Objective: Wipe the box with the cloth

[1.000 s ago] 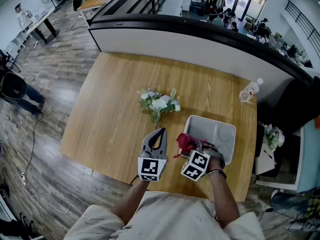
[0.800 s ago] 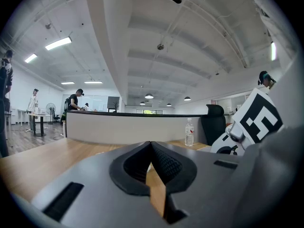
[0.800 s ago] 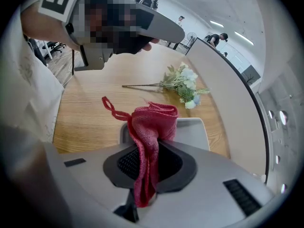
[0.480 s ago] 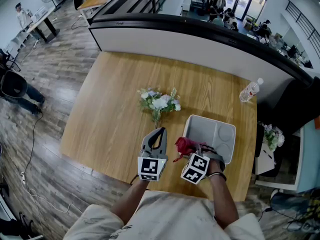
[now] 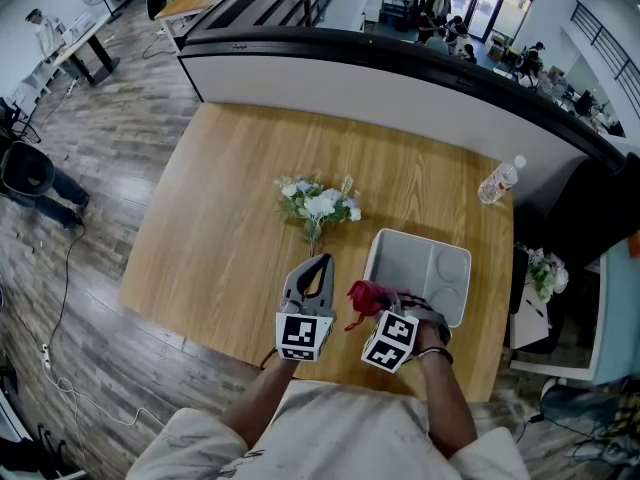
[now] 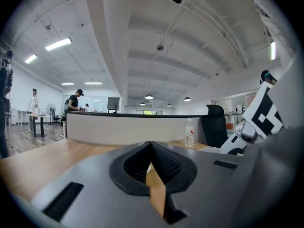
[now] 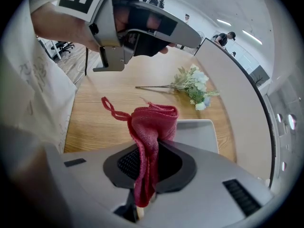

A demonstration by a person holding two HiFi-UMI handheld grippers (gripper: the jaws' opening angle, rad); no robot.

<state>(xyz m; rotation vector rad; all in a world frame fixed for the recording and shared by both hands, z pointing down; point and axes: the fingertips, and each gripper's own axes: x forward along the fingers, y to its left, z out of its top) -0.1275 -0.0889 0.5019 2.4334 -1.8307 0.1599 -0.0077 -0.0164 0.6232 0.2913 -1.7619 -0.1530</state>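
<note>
Two grippers hang over the table's (image 5: 220, 228) near edge. On the left, the left gripper (image 5: 318, 265) has its jaws pressed together on nothing. Beside it, the right gripper (image 5: 382, 306) pinches the red cloth (image 5: 364, 295) at the grey box's (image 5: 445, 260) near left corner.

This is a big open office. Far past the left fingers (image 6: 168, 165) runs a long counter (image 6: 123, 129), with a black office chair (image 6: 214, 127) to their right. People (image 6: 73, 101) stand by desks (image 6: 35, 117) under long ceiling lights (image 6: 58, 43)
</note>
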